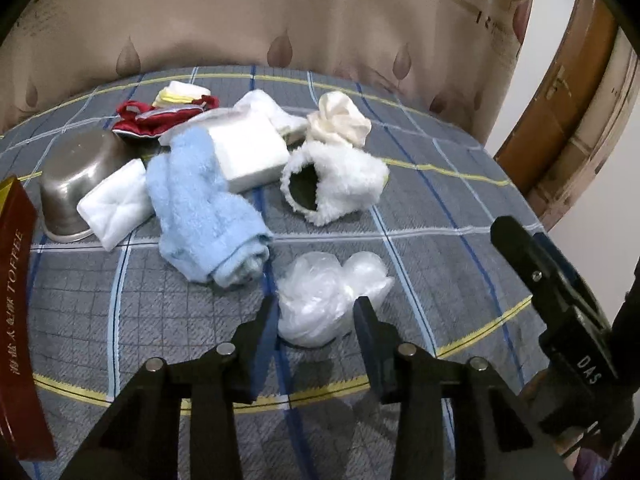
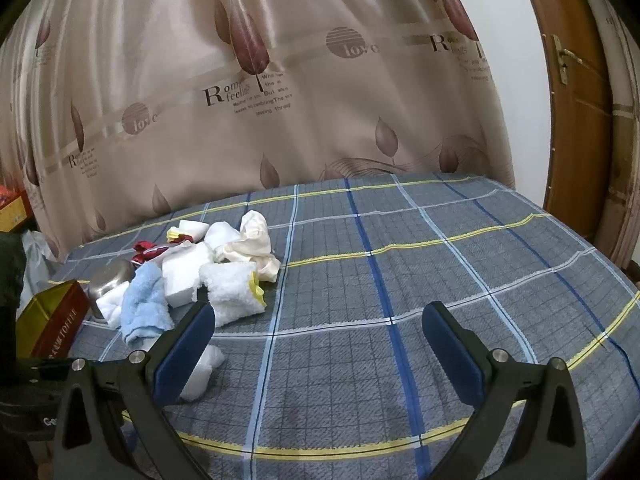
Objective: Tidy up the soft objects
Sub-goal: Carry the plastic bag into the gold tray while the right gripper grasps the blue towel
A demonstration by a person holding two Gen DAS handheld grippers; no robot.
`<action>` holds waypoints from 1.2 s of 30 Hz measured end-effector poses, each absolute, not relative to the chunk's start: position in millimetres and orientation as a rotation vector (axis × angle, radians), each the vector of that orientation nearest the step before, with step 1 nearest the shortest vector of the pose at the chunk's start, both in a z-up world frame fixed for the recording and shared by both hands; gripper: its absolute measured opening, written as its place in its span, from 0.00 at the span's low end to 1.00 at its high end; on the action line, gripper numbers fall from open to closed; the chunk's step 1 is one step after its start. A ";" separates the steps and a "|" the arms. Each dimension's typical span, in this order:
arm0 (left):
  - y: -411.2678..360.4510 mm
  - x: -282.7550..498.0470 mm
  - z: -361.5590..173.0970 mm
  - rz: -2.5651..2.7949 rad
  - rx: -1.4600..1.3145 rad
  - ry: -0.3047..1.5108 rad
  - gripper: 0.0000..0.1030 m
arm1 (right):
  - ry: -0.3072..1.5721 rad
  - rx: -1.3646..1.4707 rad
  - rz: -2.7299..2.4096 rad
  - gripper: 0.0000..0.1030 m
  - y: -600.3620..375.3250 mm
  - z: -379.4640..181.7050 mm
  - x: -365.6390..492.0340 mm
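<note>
- Plaid bedsheet (image 1: pixel 420 264): woven cloth, matt, fine ribbed texture.
- Crumpled plastic bag (image 1: pixel 328 300), just ahead of left gripper (image 1: pixel 318 316) pads: thin clear film, glossy.
- Blue towel (image 1: pixel 196 208): fluffy terry cloth, matt.
- White fleece item (image 1: pixel 340 184): shaggy, soft pile.
- Steel bowl (image 1: pixel 76 184), far left: brushed metal, dull sheen.
- Toffee box (image 1: pixel 18 280): glossy red w/ gold print.
- Curtain (image 2: pixel 280 100): satin-like cloth, shiny.
- Door (image 2: pixel 576 92): wood, smooth.
- Gripper pads (image 2: pixel 184 348): blue, matt.

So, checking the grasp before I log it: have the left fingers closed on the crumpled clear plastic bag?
No: the left gripper is open, its fingers straddling the crumpled clear plastic bag with gaps showing.
</note>
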State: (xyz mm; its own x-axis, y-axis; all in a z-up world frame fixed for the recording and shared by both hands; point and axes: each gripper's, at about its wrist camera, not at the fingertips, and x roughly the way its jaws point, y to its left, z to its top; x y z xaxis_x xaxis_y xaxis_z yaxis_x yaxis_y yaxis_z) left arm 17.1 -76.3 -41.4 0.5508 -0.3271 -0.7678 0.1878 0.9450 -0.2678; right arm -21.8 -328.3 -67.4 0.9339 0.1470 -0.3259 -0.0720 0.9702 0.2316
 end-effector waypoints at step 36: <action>91.5 -77.8 54.7 0.030 -0.304 0.752 0.22 | 0.592 -0.115 0.548 1.00 -171.6 -52.6 26.2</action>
State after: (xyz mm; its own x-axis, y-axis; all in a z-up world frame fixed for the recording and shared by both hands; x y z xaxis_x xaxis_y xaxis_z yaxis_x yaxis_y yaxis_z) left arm -77.8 91.5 54.7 0.7321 -0.0815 -0.6763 -0.1346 0.9559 -0.2609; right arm 26.2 -171.6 -52.6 0.6921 0.4569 -0.5589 -0.5214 0.8518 0.0507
